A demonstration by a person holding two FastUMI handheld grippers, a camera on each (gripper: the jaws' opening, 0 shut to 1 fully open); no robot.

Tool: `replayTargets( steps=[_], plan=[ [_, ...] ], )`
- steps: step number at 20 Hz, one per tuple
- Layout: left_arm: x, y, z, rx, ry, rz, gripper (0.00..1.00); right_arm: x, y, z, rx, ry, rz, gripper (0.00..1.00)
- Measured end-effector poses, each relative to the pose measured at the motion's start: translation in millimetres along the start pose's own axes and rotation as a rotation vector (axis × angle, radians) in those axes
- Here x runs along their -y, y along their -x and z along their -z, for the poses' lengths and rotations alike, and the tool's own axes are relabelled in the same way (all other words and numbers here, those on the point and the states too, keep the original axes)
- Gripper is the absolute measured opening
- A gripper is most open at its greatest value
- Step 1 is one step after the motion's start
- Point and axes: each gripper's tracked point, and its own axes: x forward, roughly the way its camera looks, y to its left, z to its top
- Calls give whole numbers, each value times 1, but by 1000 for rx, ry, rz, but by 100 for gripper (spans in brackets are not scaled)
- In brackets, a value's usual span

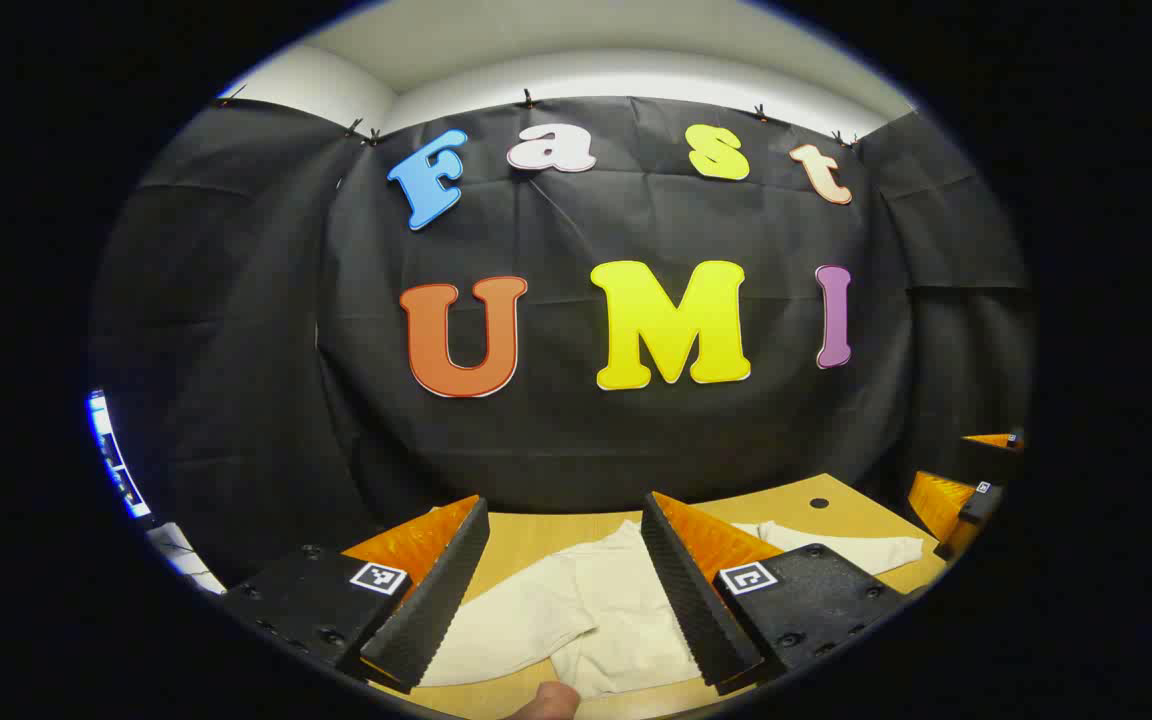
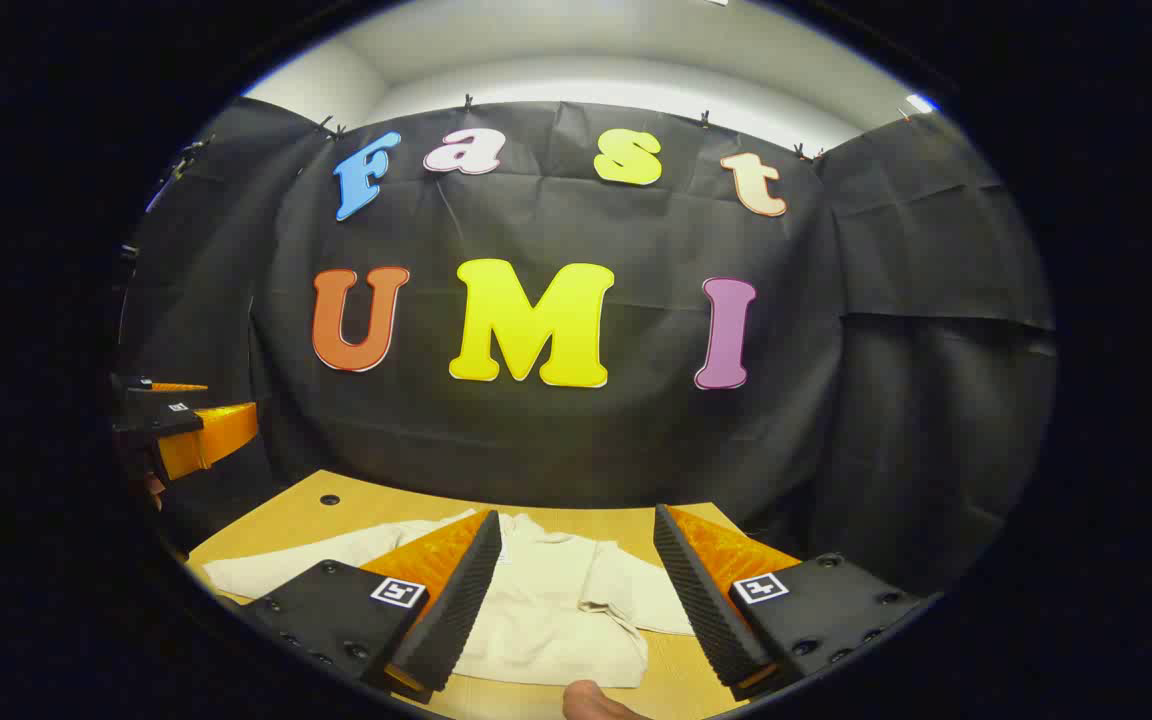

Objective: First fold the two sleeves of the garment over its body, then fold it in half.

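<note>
Cream garment (image 1: 576, 620) (image 2: 556, 610) is lying flat on the wooden table (image 1: 836, 510) (image 2: 376, 505), close to the near edge. In the left gripper view one sleeve (image 1: 836, 545) is stretching out across the wood beyond the body; in the right gripper view a sleeve (image 2: 316, 565) is reaching out the same way, while the other (image 2: 636, 595) is lying bunched against the body. Left gripper (image 1: 561, 585) is hovering above the cloth, jaws standing wide apart, gripping nothing. Right gripper (image 2: 568, 590) is doing likewise, spread wide over the garment with nothing between its fingers. Whether either gripper's tips are touching the fabric, cannot tell. Each gripper is also showing at the edge of the other's view, farther off. A fingertip (image 1: 548, 700) (image 2: 596, 702) is peeking in at the bottom of each view. A small dark hole (image 1: 818, 503) (image 2: 329, 499) is sitting in the tabletop near a far corner, well apart from the cloth. Black cloth wall (image 1: 586, 440) (image 2: 556, 440) is hanging just behind the table.
</note>
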Motion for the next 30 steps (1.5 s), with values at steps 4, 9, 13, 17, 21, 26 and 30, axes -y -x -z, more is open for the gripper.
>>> replayTargets(
  steps=[4,9,13,17,21,26,30],
  plan=[
    [21,-7,-4,18,-16,18,97,5,-2,-18,28,-2,14,93],
    [38,-16,-6,13,0,19,98,15,-8,-39,90,13,17,95],
    [49,-19,-5,9,-1,27,97,30,-13,-49,102,-26,35,93],
    [50,-19,-2,-1,0,19,97,40,-20,-51,104,-32,49,94],
    [51,-23,3,-22,1,11,97,43,-25,-50,98,-29,42,94],
    [52,-25,2,-21,-13,-5,97,62,-41,-34,67,-36,59,94],
    [58,-25,7,-42,-14,-16,98,126,-69,42,-134,-138,165,94]
  ],
)
